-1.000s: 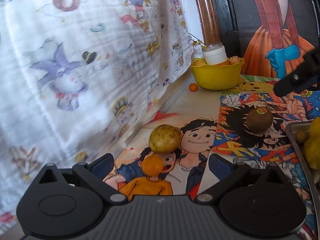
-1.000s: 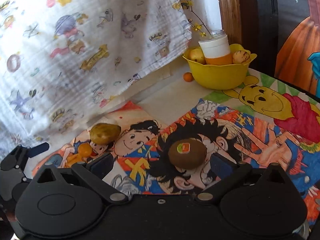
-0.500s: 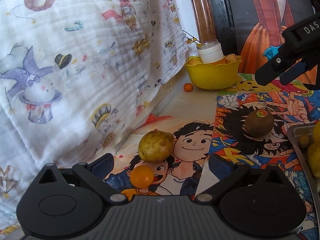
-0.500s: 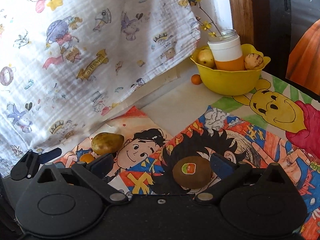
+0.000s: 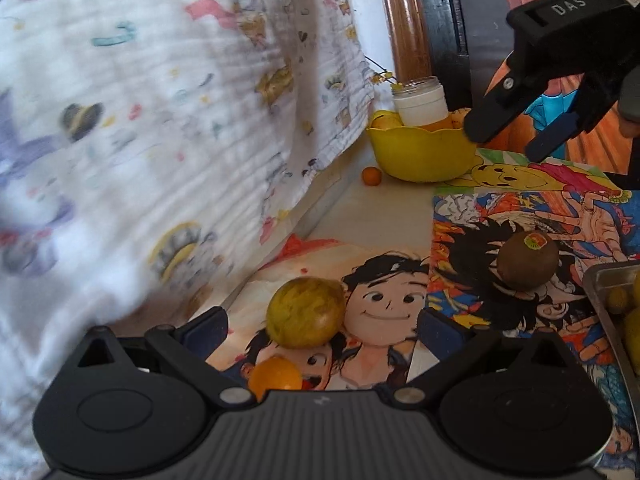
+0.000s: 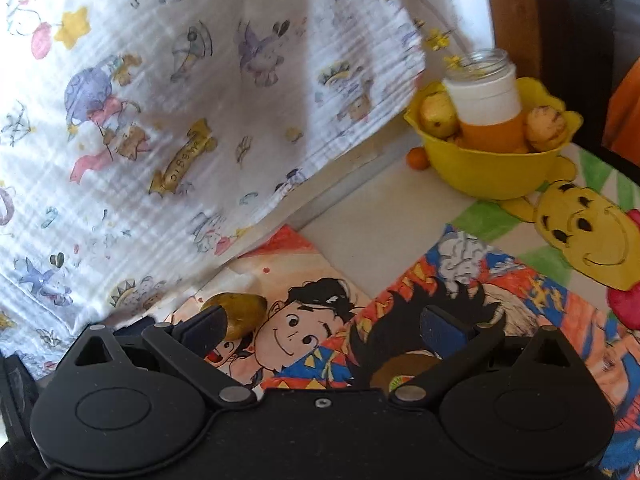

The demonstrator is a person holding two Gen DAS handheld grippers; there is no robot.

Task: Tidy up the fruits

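kiwi (image 6: 404, 372) low between wide-open right claw (image 6: 324, 326) fingers, ungripped, left claw (image 5: 322, 330) open around yellow fruit (image 5: 306, 312)

The bowl (image 5: 422, 158) is bright yellow. Beside the bowl sits a tiny orange fruit (image 5: 371, 176). The kiwi (image 5: 527, 261) is brown with a red and green sticker. The cloth (image 6: 192, 120) is white with little cartoon animals.
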